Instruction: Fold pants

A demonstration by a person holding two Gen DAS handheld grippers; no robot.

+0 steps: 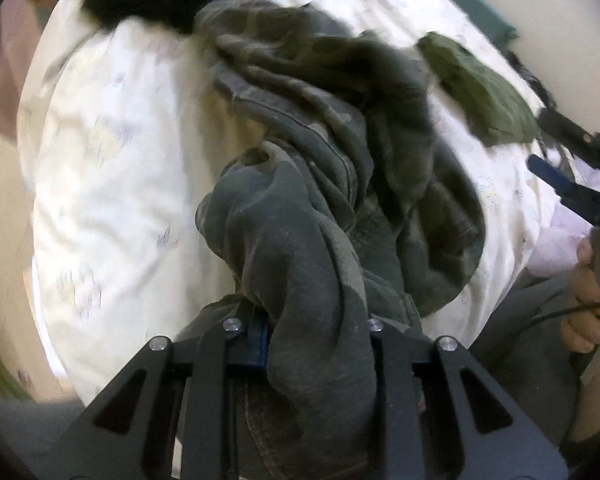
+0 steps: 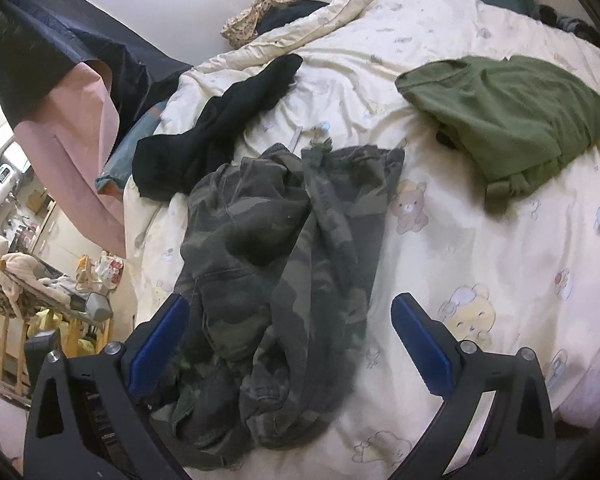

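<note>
Pants [image 2: 284, 248] lying crumpled mid-bed [image 2: 480, 264], near its left edge. Left gripper [image 1: 300, 336] fingers pinching a bunched end, lifting it; right gripper [image 2: 292, 344] fingers spread, hovering over pants. Suggest grabbing matching end w/ right, then pulling taut before folding.

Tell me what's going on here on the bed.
A person is working on a pair of camo pants lying crumpled on a bed, with a gripper in each hand. The left gripper is shut on a bunch of the pants' fabric. The right gripper hangs open over the pants, gripping nothing. A green garment and a black one lie apart on the bed. No fold is made yet.
</note>
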